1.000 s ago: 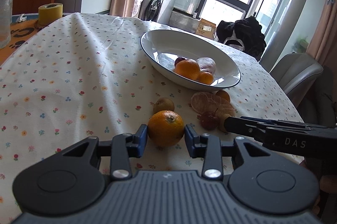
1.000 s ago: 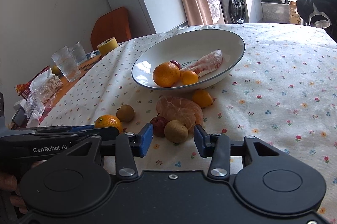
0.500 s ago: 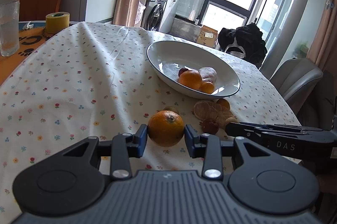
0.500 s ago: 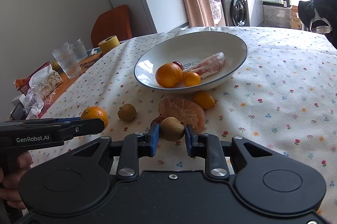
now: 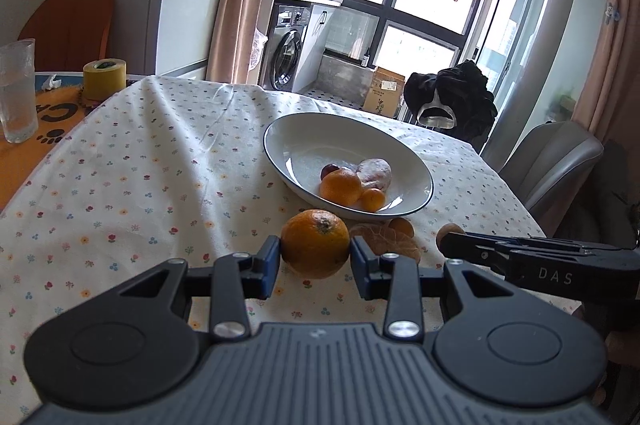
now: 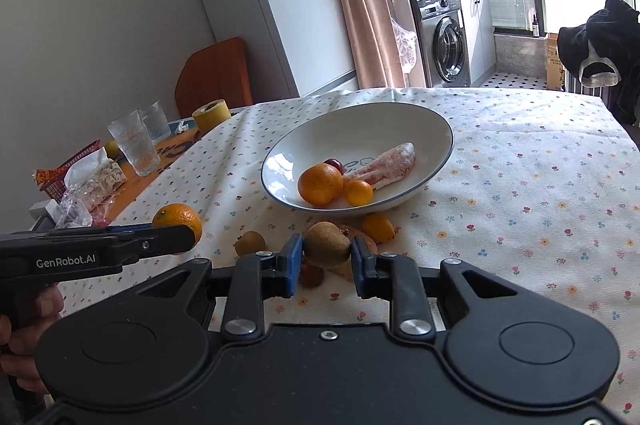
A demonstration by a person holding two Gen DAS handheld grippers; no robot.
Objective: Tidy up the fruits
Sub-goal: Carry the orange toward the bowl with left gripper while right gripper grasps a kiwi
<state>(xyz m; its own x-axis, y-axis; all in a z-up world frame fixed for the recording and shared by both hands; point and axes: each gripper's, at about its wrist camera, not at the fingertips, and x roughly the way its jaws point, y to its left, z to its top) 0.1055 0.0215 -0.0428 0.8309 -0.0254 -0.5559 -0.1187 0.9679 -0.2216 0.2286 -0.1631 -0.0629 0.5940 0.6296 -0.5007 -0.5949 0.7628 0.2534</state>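
An orange point(image 5: 315, 243) is clamped between the fingers of the left gripper point(image 5: 315, 261) and held above the table point(image 5: 120, 185); a kiwi point(image 6: 327, 249) is clamped in the right gripper point(image 6: 326, 263). The bowl point(image 5: 416, 165) lies straight ahead of both, just beyond the fruit left on the cloth, nearer the left gripper by appearance.

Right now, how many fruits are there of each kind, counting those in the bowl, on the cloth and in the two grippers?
Oranges: 4 (held orange, big bowl orange, small bowl orange, small cloth orange)
Kiwis: 2 (held kiwi, cloth kiwi)
Dark red fruits: 2 (bowl red fruit, cloth red fruit)
Peeled citrus pieces: 2 (bowl piece, cloth piece)
Total: 10
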